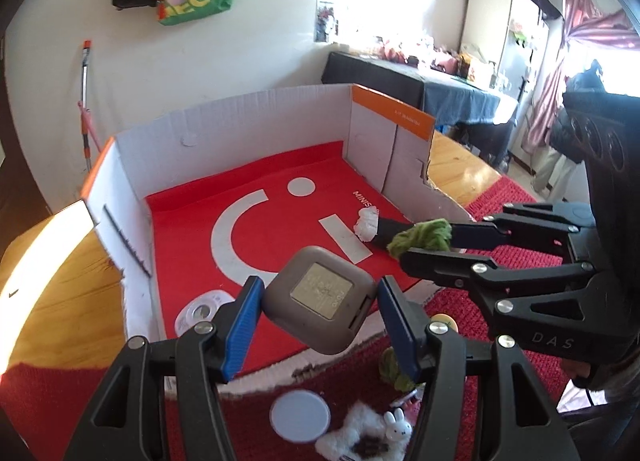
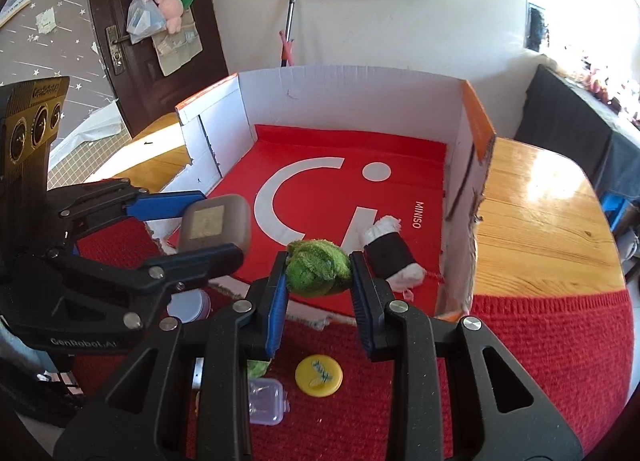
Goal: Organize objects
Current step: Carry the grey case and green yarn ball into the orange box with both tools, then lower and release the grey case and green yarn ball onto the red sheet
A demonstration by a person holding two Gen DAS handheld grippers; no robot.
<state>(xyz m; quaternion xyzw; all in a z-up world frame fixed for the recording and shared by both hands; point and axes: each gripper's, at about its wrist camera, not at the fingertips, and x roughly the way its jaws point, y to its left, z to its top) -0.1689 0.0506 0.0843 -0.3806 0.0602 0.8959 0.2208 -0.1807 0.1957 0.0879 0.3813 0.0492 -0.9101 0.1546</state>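
The left gripper [image 1: 320, 315] clamps a grey rounded-square case [image 1: 320, 303] with a pale panel on its face, the blue pads pressing on two opposite sides, and holds it in the air above the torn near edge of an open cardboard box [image 1: 224, 121]. The right gripper [image 2: 319, 275] is closed on a fuzzy green ball [image 2: 318, 268], squeezed between its blue pads, also raised over the near edge of the box; from the left wrist view the same green ball shows at the tips of that gripper, to the right of the grey case. The box has white inner walls with orange trim and a red floor printed with a white curve, a dot, a bar and the word MINISO. Inside it, near the right wall, lies a black roll with white fluffy ends [image 2: 390, 251], and a white tape roll [image 1: 200, 311] sits in the near left corner. The box stands on a wooden table [image 2: 536, 213], partly on a red knitted mat [image 2: 520, 361]. On the mat in front of the box lie a yellow round lid [image 2: 319, 375], a small clear plastic box [image 2: 266, 401], a pale round disc [image 1: 300, 415] and a small white rabbit figure [image 1: 398, 423] beside a white fluffy piece [image 1: 352, 433].
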